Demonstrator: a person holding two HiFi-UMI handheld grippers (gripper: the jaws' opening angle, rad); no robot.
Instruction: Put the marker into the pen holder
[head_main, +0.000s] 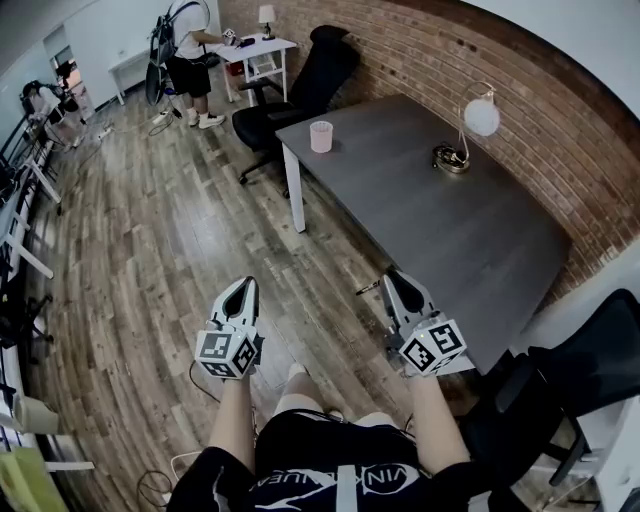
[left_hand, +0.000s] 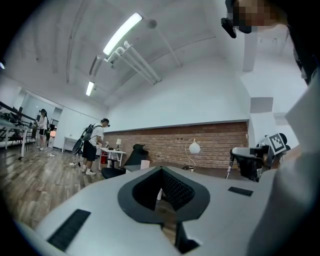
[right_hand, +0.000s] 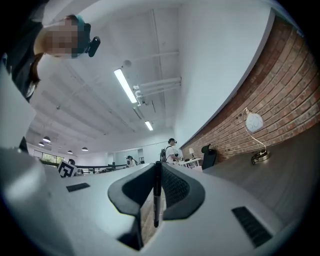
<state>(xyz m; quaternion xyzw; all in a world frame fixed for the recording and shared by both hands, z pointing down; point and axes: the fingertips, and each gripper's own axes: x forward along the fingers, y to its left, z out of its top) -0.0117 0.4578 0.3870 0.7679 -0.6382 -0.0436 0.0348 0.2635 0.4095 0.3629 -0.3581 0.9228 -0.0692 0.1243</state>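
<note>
Grip of right tongs: closed on the marker, which stands upright between the pads with its ends poking out past them.
Grip of left tongs: jaws a little apart, nothing between them.
Where the tongs are: both are held in the air in front of the person. The right pair is by the near long edge of the table, the left pair out over the wooden floor.
Marker's place: in the right tongs, off the table and well apart from the pen holder.
Pen holder: a pale pink cup, upright, near the table's far left corner. Its inside cannot be seen.
Lamp: near the table's edge along the brick wall.
Done: the marker looks to be firmly in the grip.
Left to do: carry it to the far corner, line it up over the cup's mouth and let go.
Count: two tongs, one marker, one pen holder, one lamp on the table, two black chairs by the table, two people far across the room.
</note>
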